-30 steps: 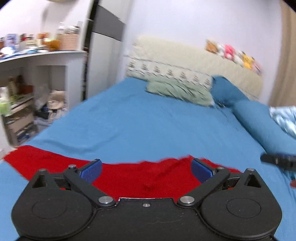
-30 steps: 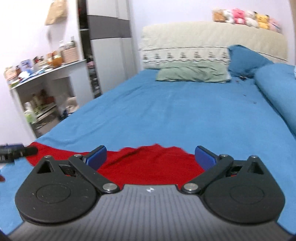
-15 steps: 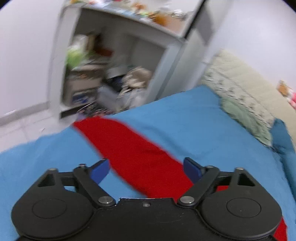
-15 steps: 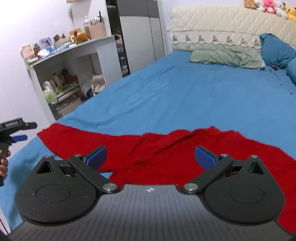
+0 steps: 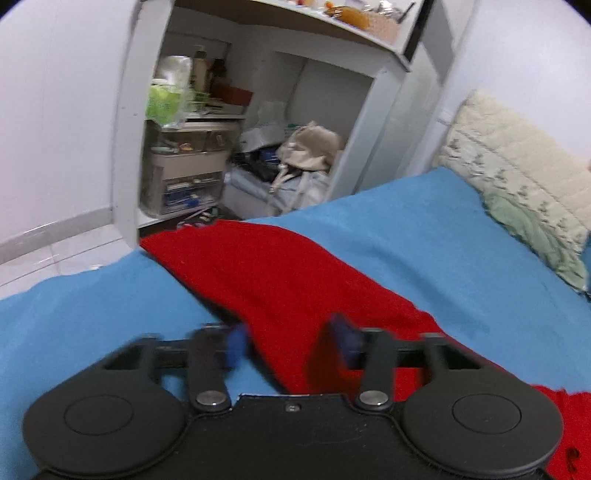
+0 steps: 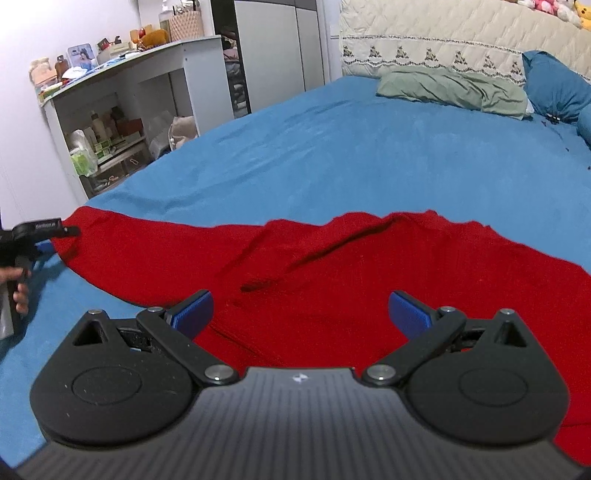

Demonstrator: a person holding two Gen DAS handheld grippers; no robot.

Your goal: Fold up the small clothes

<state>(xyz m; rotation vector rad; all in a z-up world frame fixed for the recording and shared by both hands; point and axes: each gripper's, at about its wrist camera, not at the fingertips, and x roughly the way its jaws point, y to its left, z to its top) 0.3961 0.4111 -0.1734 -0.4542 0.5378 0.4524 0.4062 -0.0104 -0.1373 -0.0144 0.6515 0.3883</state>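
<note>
A red knit garment (image 6: 332,266) lies spread across the near part of the blue bed (image 6: 351,155), with a fold ridge near its middle. My right gripper (image 6: 299,314) is open and empty just above the garment's near middle. My left gripper (image 5: 291,343) hovers over the garment's long left part (image 5: 266,273), its jaws half closed and blurred, with red cloth between them. The left gripper also shows in the right wrist view (image 6: 40,236) at the garment's far left tip.
A white shelf unit (image 5: 229,122) full of clutter stands past the bed's left edge, over a tiled floor (image 5: 55,243). A green pillow (image 6: 450,88) and blue pillow (image 6: 554,85) lie by the cream headboard (image 6: 443,33).
My left gripper has swung left toward the garment's end near the bed edge and its jaws have narrowed. My right gripper has pulled back and risen, showing more of the garment.
</note>
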